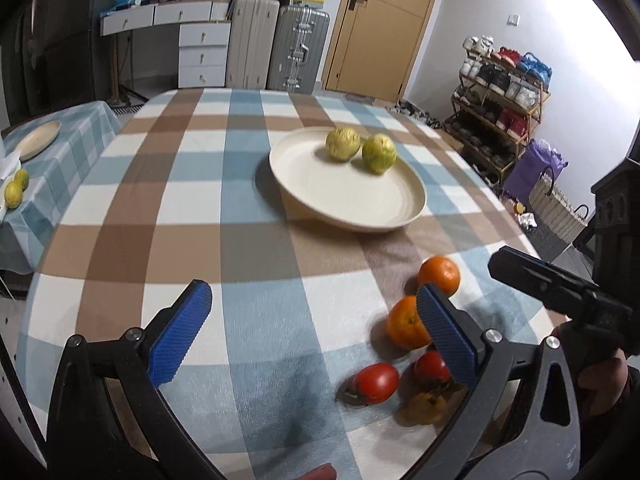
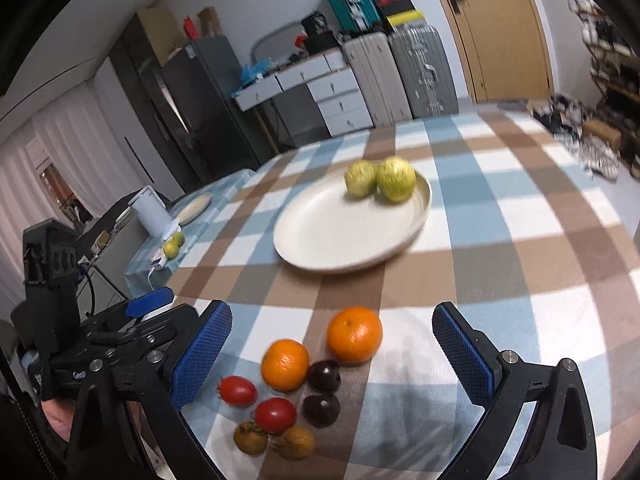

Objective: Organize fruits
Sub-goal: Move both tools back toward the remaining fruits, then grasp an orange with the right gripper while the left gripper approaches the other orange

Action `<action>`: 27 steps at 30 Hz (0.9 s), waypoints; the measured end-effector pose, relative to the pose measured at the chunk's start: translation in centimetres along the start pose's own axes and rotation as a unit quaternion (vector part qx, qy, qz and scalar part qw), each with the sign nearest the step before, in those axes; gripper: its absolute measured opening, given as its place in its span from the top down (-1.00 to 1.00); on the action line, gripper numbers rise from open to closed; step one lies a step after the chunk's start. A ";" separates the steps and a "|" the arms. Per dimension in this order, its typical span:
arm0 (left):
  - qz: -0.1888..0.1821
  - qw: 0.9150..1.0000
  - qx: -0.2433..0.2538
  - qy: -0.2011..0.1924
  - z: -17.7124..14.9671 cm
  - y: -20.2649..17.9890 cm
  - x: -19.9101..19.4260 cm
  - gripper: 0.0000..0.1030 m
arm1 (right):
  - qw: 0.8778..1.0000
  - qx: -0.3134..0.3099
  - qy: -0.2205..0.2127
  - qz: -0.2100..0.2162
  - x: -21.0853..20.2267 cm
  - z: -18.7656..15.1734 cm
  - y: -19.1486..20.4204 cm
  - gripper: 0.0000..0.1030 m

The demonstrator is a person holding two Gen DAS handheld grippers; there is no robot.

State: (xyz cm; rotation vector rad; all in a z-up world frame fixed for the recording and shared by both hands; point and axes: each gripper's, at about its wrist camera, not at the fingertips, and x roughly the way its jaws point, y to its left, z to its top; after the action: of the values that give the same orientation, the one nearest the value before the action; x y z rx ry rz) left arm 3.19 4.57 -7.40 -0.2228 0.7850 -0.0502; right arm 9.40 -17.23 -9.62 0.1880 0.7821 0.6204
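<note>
Checked-cloth counter (image 1: 248, 200): 2 yellow-green round fruits (image 2: 378, 179) already on cream round plate (image 2: 320, 240); oranges (image 2: 354, 338), tomatoes etc. left. Your left tool (image 1: 316, 328) & right tool (image 2: 332, 364) both wide open, empty.

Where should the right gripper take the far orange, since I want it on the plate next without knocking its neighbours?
Grip the far orange across its widest middle, coming from above: its right side is bare cloth, while the near orange and dark fruit crowd its near-left.

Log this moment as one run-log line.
left gripper open, empty | right gripper open, empty | plate: two green fruits | oranges on cloth
</note>
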 end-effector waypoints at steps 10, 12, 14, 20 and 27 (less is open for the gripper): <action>-0.013 1.000 -0.016 0.020 -0.5 1.4 2.3 -0.98 | 0.998 0.046 0.039 0.016 3.0 -0.9 -2.1 -0.90; -0.017 1.000 -0.014 0.021 -0.5 1.4 2.6 -0.98 | 0.998 0.045 0.042 0.013 3.4 -0.9 -2.1 -0.90; -0.021 0.999 -0.013 0.022 -0.4 1.4 2.9 -0.98 | 0.998 0.043 0.049 0.011 3.9 -0.9 -2.1 -0.75; -0.029 0.999 -0.017 0.031 -0.6 1.5 3.3 -0.98 | 0.997 0.045 0.062 0.012 4.7 -1.1 -2.1 -0.55; -0.032 0.999 -0.017 0.032 -0.7 1.5 3.5 -0.98 | 0.997 0.041 0.066 0.015 4.9 -1.1 -1.8 -0.11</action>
State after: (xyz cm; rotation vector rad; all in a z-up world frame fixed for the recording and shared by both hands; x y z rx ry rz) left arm 5.15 5.41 -10.63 -0.2810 0.8437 -0.1055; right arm 12.08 -15.86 -13.99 0.2356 0.9354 0.6342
